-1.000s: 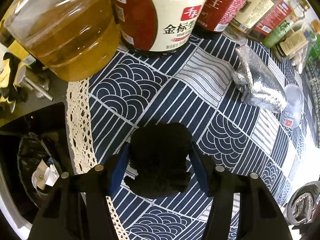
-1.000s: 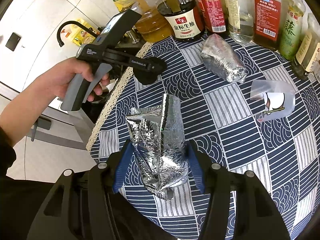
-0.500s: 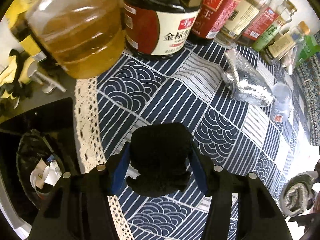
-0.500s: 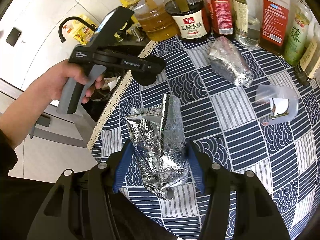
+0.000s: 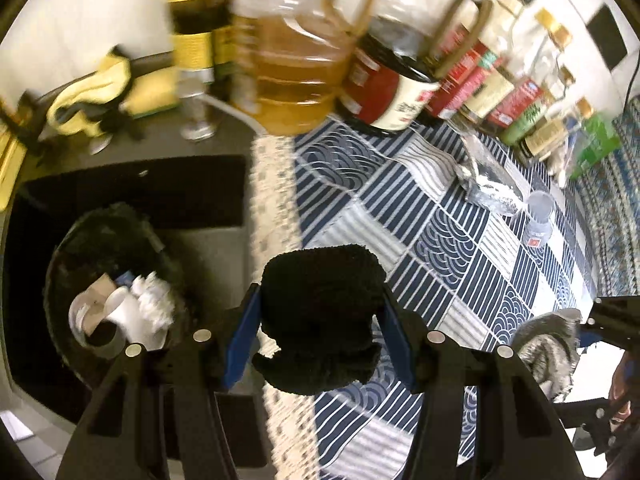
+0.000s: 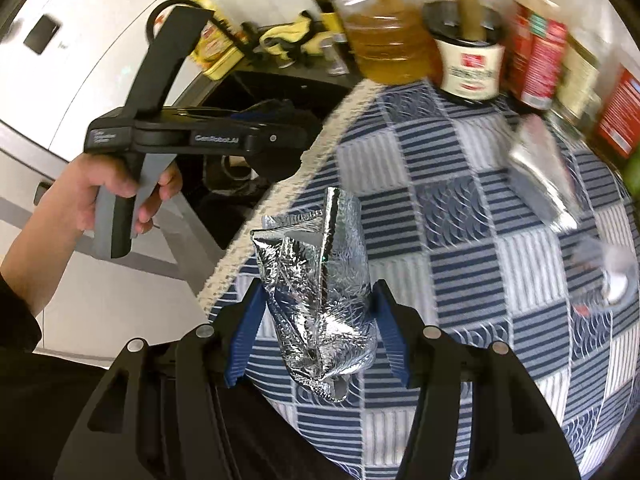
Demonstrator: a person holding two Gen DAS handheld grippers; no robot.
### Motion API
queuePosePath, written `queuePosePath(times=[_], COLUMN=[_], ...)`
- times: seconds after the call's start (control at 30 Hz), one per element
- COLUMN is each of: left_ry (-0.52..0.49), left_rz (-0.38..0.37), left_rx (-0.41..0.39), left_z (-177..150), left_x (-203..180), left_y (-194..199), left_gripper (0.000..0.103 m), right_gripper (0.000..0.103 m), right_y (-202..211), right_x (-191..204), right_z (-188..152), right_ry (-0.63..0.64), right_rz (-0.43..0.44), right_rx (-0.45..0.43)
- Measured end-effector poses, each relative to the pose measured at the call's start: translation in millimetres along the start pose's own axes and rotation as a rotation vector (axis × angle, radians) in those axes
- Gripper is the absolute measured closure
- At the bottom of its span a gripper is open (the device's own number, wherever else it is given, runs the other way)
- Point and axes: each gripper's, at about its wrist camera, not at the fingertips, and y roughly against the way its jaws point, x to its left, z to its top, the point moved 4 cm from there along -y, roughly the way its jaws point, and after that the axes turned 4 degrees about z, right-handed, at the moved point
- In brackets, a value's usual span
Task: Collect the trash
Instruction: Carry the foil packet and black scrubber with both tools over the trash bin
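In my left wrist view, the left gripper (image 5: 320, 320) is pinching a black fuzzy wad (image 5: 320, 316) between its blue pads, right over the lace edge of the patterned tablecloth (image 5: 452, 240). Down to the left sits the bin (image 5: 120, 240), lined in dark plastic and already holding white cups and paper. A crumpled foil bag (image 5: 488, 184) and a clear plastic cup (image 5: 540, 216) lie farther out on the cloth, near the row of bottles. I judge the step in hand is carrying the wad across to the bin; I should get squarely above the opening before I let go, since the wad is light and could catch on the rim.

In my right wrist view, the right gripper (image 6: 316, 320) is clamped on a silver foil pouch (image 6: 320, 292), held above the cloth near its lace edge. The person's hand (image 6: 100, 196) on the left tool is off to the left, over the dark gap where the bin stands. I would keep the right tool behind it and avoid crossing paths, then drop the pouch second.
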Motion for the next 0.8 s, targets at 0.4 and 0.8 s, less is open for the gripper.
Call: queuePosePath(times=[0.4, 0.8], left_ry=[0.107, 0.152], left_rz=[0.018, 0.020], left_rx=[-0.053, -0.065], left_z=[-44, -70], left_x=[97, 187], left_y=[44, 60], left_gripper=[0.048, 0.048], right_gripper=[0.048, 0.048], right_y=[-60, -130], right_x=[71, 119], right_z=[56, 113], right_ry=[0.095, 0.078], right_rz=[0.039, 0.041], right_rx=[0.050, 0.068])
